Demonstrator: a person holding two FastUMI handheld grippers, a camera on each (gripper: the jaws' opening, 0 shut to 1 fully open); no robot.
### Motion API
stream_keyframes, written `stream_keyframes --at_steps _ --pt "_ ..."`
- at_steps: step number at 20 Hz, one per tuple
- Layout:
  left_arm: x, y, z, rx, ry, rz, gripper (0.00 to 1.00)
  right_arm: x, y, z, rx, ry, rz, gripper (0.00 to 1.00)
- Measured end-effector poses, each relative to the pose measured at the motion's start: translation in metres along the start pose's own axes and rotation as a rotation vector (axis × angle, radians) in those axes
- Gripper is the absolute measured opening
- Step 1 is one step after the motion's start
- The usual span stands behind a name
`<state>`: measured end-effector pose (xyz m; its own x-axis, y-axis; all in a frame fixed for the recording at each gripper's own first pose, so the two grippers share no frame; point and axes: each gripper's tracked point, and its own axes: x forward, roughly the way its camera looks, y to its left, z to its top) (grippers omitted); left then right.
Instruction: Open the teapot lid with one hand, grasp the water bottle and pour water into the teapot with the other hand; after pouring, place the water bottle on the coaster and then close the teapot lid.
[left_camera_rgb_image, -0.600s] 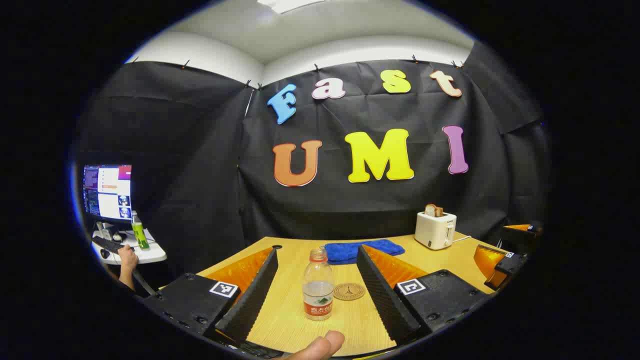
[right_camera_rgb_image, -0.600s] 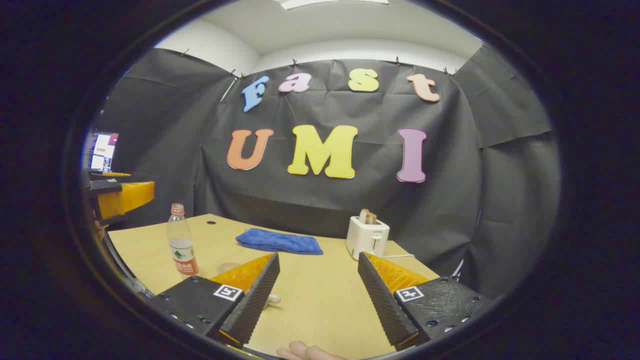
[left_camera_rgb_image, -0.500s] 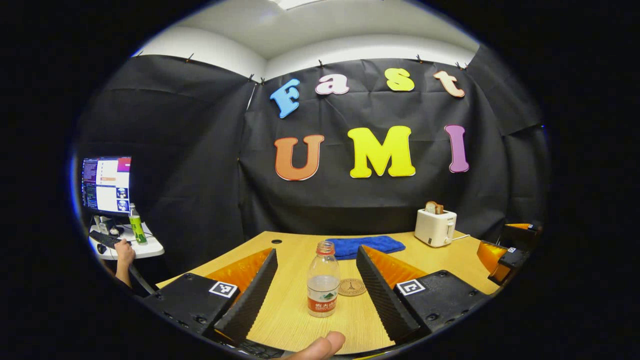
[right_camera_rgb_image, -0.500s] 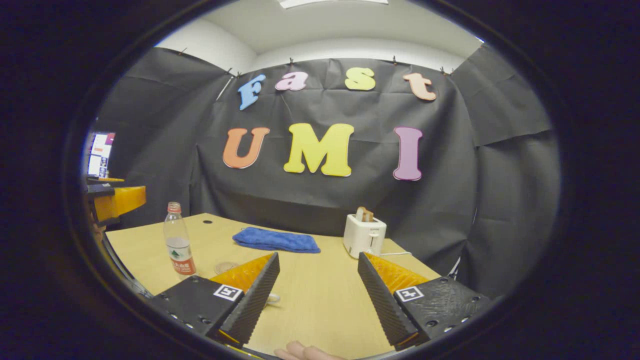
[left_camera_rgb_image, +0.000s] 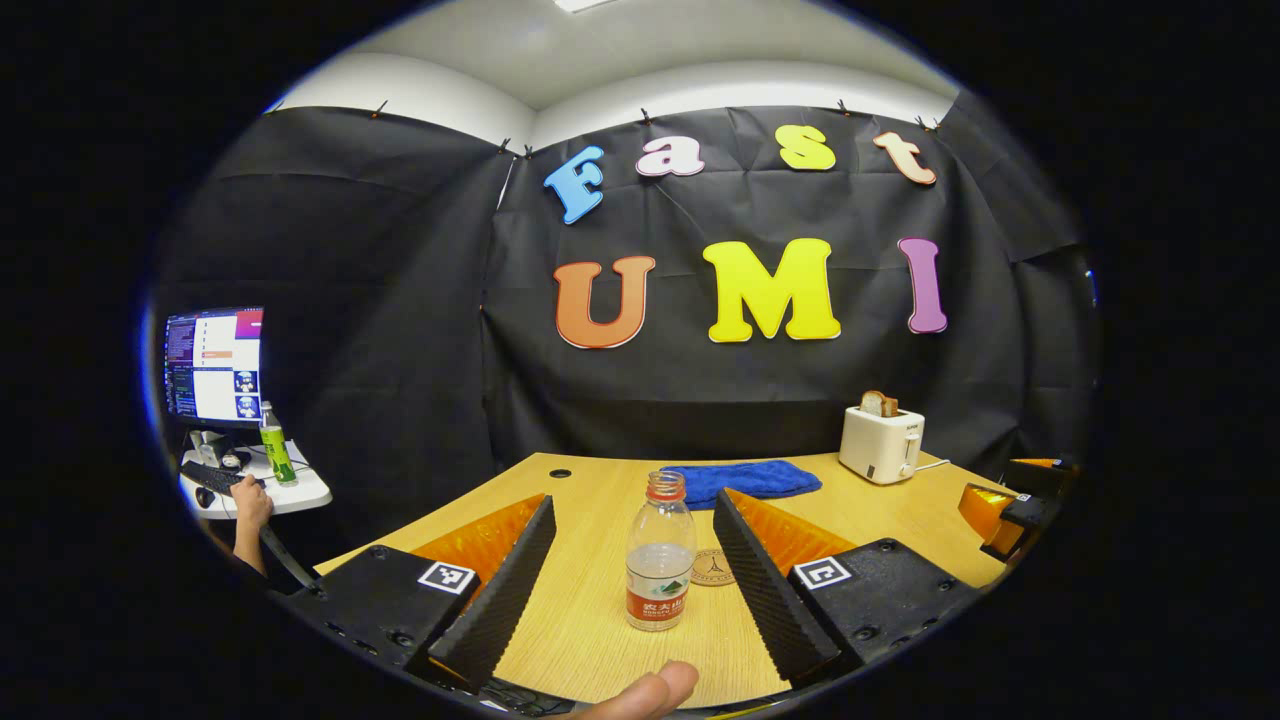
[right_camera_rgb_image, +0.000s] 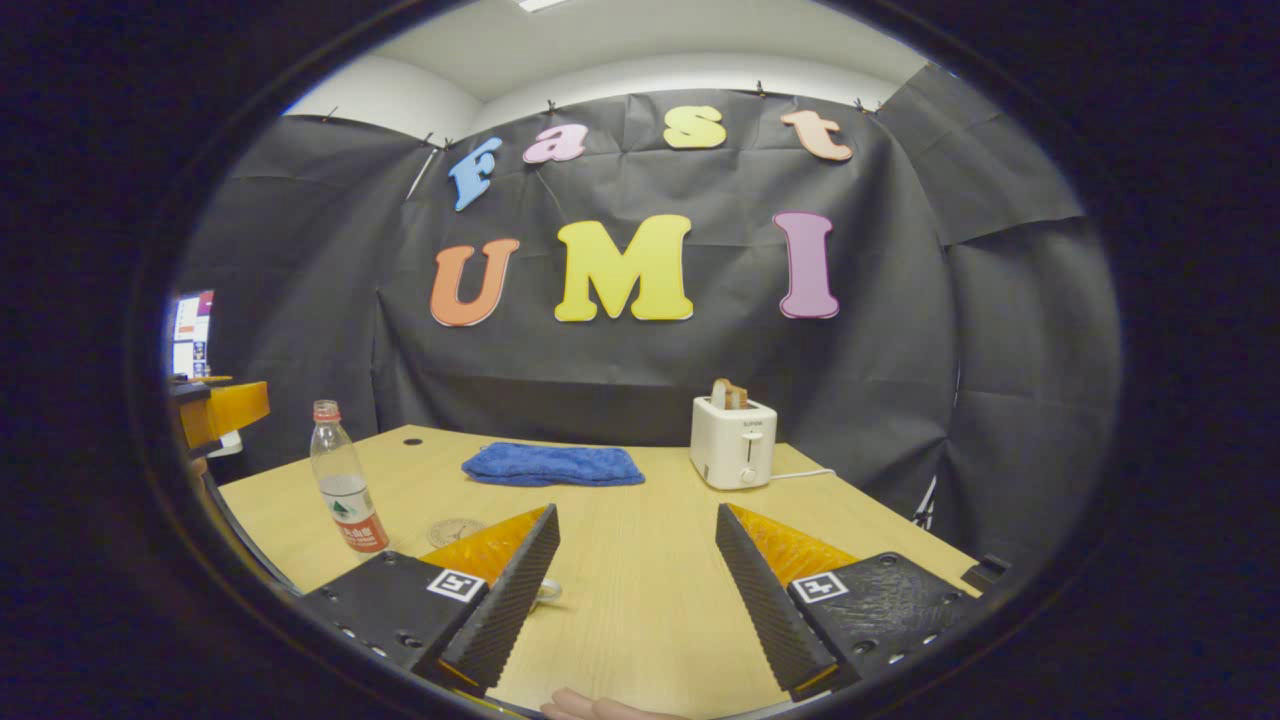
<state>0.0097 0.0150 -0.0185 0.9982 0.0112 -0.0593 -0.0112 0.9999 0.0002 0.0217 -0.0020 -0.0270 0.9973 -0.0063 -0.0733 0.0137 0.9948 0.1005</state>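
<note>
Left gripper view: the left tongs (left_camera_rgb_image: 635, 570) stand wide apart above the wooden desk (left_camera_rgb_image: 860, 510), clamped on nothing. The water bottle (left_camera_rgb_image: 660, 565) stands upright on the desk between the two fingers, touching neither, nearer the right finger; its cap is off and it is partly filled. The round coaster (left_camera_rgb_image: 712, 566) lies flat just behind and to the right of the bottle. A blue cloth (left_camera_rgb_image: 745, 478) lies farther back, and a white toaster (left_camera_rgb_image: 881, 444) holding a slice of bread stands at the far right. The right tongs (left_camera_rgb_image: 1010, 505) appear at the right edge.

Right gripper view: the right tongs (right_camera_rgb_image: 635, 575) are likewise apart and empty over bare desk; bottle and coaster lie to their left
</note>
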Motion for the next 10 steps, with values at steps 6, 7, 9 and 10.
stream_keyframes --at_steps 6,7,9,10 --pt "0.008 -0.003 -0.015 0.016 0.038 -0.006 1.0 0.006 0.005 -0.007 -0.027 0.002 0.0 0.97" --pt "0.009 -0.003 -0.017 0.019 0.043 -0.005 0.99 0.009 0.01 -0.008 -0.023 -0.001 0.009 0.95" --pt "0.011 -0.001 -0.019 0.027 0.047 0.003 1.0 0.018 0.031 -0.012 0.002 -0.017 0.07 0.97" --pt "0.013 0.001 -0.02 0.029 0.051 0.008 1.0 0.025 0.042 -0.021 0.007 -0.009 0.101 0.94"
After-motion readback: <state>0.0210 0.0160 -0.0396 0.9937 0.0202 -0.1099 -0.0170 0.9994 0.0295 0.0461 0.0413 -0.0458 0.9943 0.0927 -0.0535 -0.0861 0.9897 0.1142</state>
